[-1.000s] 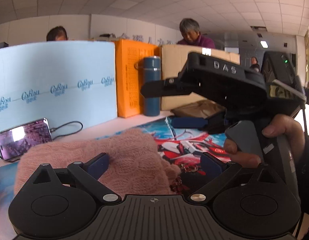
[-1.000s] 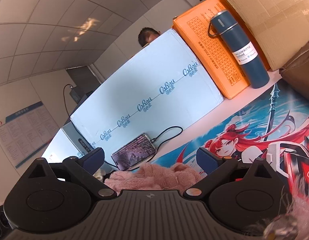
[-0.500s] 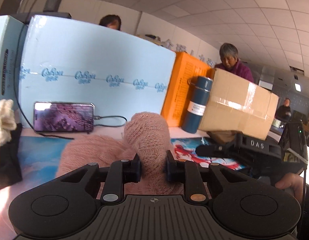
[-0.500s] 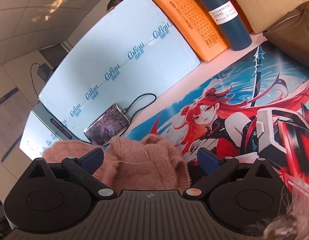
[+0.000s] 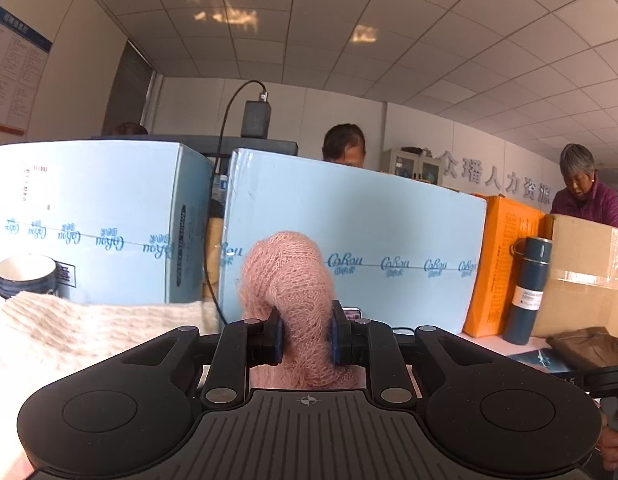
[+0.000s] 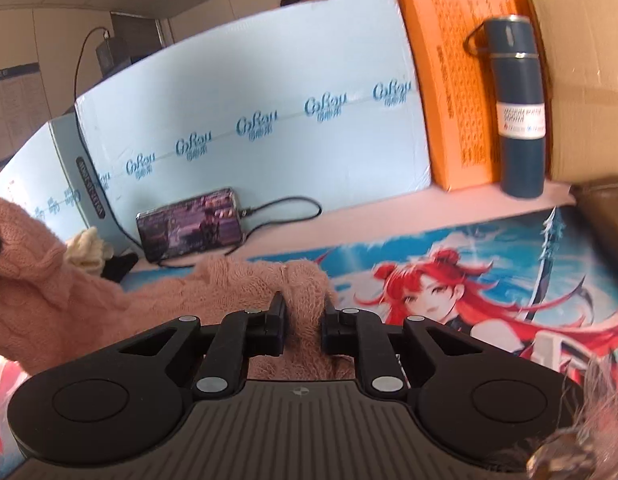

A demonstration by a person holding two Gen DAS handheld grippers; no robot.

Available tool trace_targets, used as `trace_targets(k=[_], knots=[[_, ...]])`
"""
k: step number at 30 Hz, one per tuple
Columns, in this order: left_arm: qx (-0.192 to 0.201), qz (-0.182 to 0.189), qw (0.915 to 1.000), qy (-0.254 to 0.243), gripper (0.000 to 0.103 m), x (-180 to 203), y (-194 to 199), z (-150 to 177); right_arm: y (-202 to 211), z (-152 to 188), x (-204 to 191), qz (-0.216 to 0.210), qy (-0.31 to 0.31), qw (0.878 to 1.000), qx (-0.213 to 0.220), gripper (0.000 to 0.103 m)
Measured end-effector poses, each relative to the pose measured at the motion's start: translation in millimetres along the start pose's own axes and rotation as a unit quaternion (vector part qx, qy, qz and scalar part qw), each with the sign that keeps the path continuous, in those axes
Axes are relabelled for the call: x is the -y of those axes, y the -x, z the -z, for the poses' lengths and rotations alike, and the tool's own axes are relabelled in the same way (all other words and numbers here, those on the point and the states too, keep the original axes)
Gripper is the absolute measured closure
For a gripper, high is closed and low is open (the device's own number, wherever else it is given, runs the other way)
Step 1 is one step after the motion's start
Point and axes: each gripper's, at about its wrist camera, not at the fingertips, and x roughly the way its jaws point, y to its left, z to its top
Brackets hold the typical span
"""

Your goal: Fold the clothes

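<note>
A bunched fold of the pink sweater (image 5: 287,280) rises between the left gripper (image 5: 305,338), both pads clamped on the knit, hiding the table directly ahead; the garment's overall shape cannot be made out. At nine o'clock in that view lies a cream knit (image 5: 89,322), with a bowl (image 5: 25,276) behind it. Blue foam boards (image 5: 349,240) wall off the back, two people showing above them. The right gripper (image 6: 303,326) is also closed on fuzzy pink knit, which trails to ten o'clock across an anime desk mat (image 6: 449,280). A phone (image 6: 191,224) leans on the board at eleven o'clock; a dark flask (image 6: 517,108), orange box (image 6: 449,80) and carton (image 6: 585,80) stand at one o'clock.
</note>
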Motion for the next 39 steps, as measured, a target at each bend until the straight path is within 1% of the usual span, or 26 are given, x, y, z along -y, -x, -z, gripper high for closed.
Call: trace_targets(k=[2,4,6,10,12,14,15,16,17,18,19,20,21,22,23,25,27,29,31,32,33,34,35,37,38,39], knots=[[0.002,-0.005,1.0000,-0.001,0.084,-1.4,-2.0,-2.1,7.1,-12.0,10.3,0.035,0.009,0.998,0.042,0.089],[-0.023,-0.010,0.9997,-0.004,0.084,0.6,-13.7,5.3,14.2,-23.9,20.8,0.071,0.017,0.994,0.083,0.089],[-0.047,-0.015,0.9987,-0.006,0.084,2.6,-25.4,12.7,18.3,-33.7,40.3,0.094,0.002,0.990,0.104,0.089],[-0.096,-0.025,0.9950,-0.011,0.083,6.5,-48.8,27.5,16.9,-43.8,89.0,0.133,-0.053,0.985,0.095,0.090],[-0.121,-0.030,0.9921,-0.014,0.082,8.5,-60.5,34.9,16.5,-42.1,108.7,0.161,-0.064,0.981,0.092,0.091],[-0.145,-0.035,0.9887,-0.016,0.073,10.5,-72.2,42.3,13.9,-35.4,129.4,0.184,-0.079,0.976,0.081,0.091],[-0.157,-0.037,0.9867,-0.017,0.066,11.5,-78.0,46.0,12.1,-31.4,137.6,0.185,-0.093,0.975,0.075,0.091],[-0.169,-0.040,0.9846,-0.018,0.051,12.5,-83.9,49.7,10.4,-27.4,145.7,0.186,-0.108,0.974,0.069,0.091],[-0.178,-0.038,0.9831,-0.024,0.042,15.3,-88.3,52.1,9.0,-22.9,151.4,0.178,-0.129,0.973,0.064,0.091],[-0.182,-0.031,0.9823,-0.033,0.028,20.1,-91.1,53.0,7.8,-18.6,156.8,0.169,-0.149,0.972,0.059,0.088],[-0.186,-0.024,0.9813,-0.043,0.021,24.9,-93.9,53.8,7.5,-16.8,157.5,0.157,-0.163,0.973,0.056,0.087],[-0.190,-0.017,0.9801,-0.053,0.019,29.8,-96.6,54.7,7.3,-15.0,158.2,0.144,-0.176,0.972,0.052,0.073],[-0.194,-0.010,0.9789,-0.063,0.014,34.6,-99.4,55.6,7.0,-13.3,158.9,0.132,-0.190,0.972,0.048,0.047],[-0.198,-0.004,0.9774,-0.073,0.009,39.5,-102.2,56.5,6.8,-11.6,159.6,0.119,-0.203,0.971,0.045,0.037],[-0.202,0.003,0.9758,-0.083,0.007,44.3,-104.9,57.3,6.9,-12.7,158.6,0.109,-0.205,0.972,0.046,0.029],[-0.210,0.017,0.9721,-0.102,0.006,54.0,-110.5,59.1,7.0,-14.0,157.3,0.093,-0.208,0.973,0.044,0.029],[-0.218,0.031,0.9678,-0.122,0.006,63.7,-116.0,60.8,3.5,-13.9,157.9,0.099,-0.211,0.972,0.029,0.027],[-0.226,0.044,0.9628,-0.141,0.006,73.3,-121.5,62.6,-3.6,-10.2,162.6,0.110,-0.213,0.971,0.000,0.027],[-0.244,0.047,0.9593,-0.135,0.006,70.7,-130.6,66.4,-3.5,-8.4,162.6,0.114,-0.204,0.972,0.007,0.028],[-0.249,0.050,0.9596,-0.121,0.007,65.6,-132.8,66.5,-3.5,-9.1,161.9,0.118,-0.199,0.973,0.002,0.029],[-0.250,0.052,0.9608,-0.108,0.010,60.2,-133.5,65.9,-4.3,-8.8,161.6,0.120,-0.193,0.974,0.000,0.032],[-0.249,0.050,0.9623,-0.097,0.022,55.0,-134.1,65.3,-5.1,-7.5,160.0,0.122,-0.188,0.975,0.000,0.037],[-0.246,0.041,0.9644,-0.088,0.031,49.6,-134.1,64.2,-6.6,-6.3,159.1,0.119,-0.183,0.976,-0.005,0.052],[-0.239,0.029,0.9682,-0.067,0.069,37.8,-133.8,60.4,-8.1,-4.7,159.3,0.113,-0.181,0.977,-0.010,0.061],[-0.233,0.027,0.9705,-0.055,0.075,31.9,-132.7,58.0,-8.3,-4.2,159.8,0.111,-0.182,0.977,-0.012,0.073],[-0.226,0.028,0.9729,-0.042,0.086,26.6,-130.8,55.5,-8.3,-3.8,161.5,0.110,-0.186,0.976,-0.012,0.079]])
